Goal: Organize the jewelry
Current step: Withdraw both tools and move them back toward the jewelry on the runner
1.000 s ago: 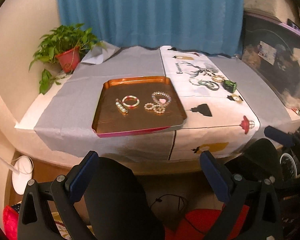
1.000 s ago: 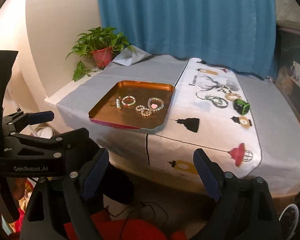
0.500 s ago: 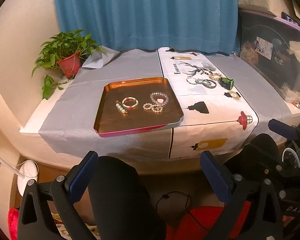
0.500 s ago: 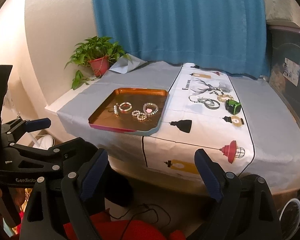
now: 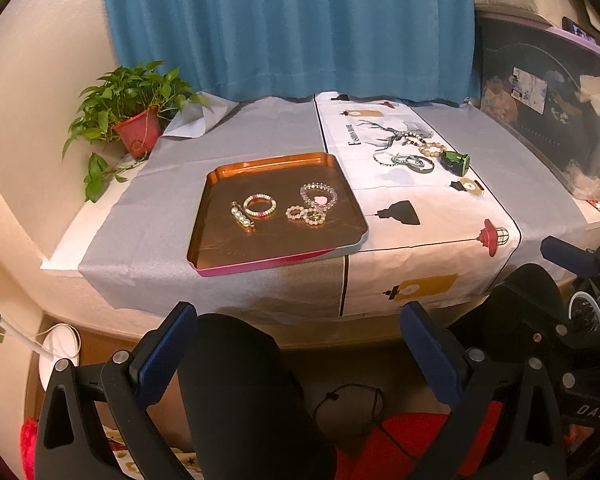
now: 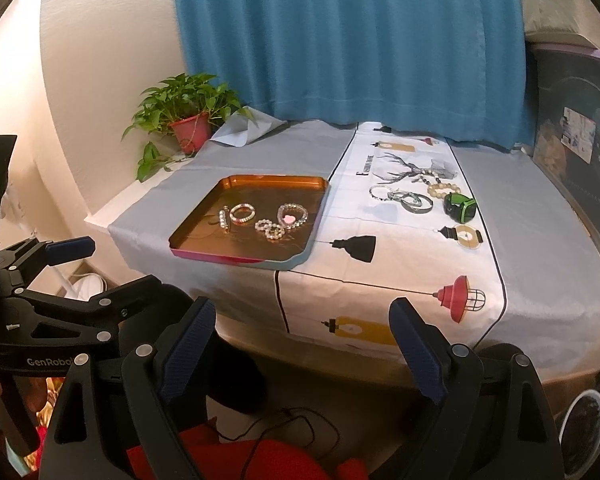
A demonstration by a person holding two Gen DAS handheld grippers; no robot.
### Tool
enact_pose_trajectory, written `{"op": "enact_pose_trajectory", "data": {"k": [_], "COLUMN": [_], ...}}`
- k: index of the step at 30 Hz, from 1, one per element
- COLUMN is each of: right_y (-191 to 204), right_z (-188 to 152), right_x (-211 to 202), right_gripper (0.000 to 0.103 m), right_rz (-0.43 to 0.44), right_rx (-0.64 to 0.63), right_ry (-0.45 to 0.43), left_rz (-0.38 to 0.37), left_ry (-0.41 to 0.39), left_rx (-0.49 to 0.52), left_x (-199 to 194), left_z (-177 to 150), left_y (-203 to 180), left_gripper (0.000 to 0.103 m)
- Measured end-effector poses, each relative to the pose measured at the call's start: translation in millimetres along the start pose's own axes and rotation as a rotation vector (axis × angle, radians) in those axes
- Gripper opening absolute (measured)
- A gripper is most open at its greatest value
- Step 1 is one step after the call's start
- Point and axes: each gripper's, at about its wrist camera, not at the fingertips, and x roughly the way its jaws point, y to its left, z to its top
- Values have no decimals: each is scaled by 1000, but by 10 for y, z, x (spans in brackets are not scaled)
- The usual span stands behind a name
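Blue curtain (image 5: 292, 28) behind table (image 5: 160, 216) — tray (image 5: 220, 256) holds bracelets; each hand-held gripper (image 5: 296, 344) (image 6: 300, 340) gapes wide, empty.

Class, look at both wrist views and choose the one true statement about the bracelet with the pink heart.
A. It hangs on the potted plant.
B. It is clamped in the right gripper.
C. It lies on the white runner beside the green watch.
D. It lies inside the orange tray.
D: the bracelet with the pink heart lies on the floor of the orange tray, near the tray's right side, while both grippers are open and hold nothing.
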Motion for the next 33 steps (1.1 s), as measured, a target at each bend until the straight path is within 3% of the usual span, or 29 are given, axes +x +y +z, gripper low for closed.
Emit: {"op": "enact_pose_trajectory", "data": {"k": [15, 25, 33], "right_y": [-248, -885, -1613], "right_z": [8, 124, 293], "right_x": [167, 350, 678], "right_gripper": [89, 89, 89], "right_rz": [-33, -154, -241], "right_rx": [61, 152, 255], "right_ry": [32, 25, 32], "left_rz": [-25, -118, -91], "left_ry": [30, 46, 61], "left_rx": [42, 68, 142], "left_x": [239, 672, 1301], "left_z": [182, 795, 1394], "left_y": [-164, -400, -705], "left_gripper": [101, 101, 101]}}
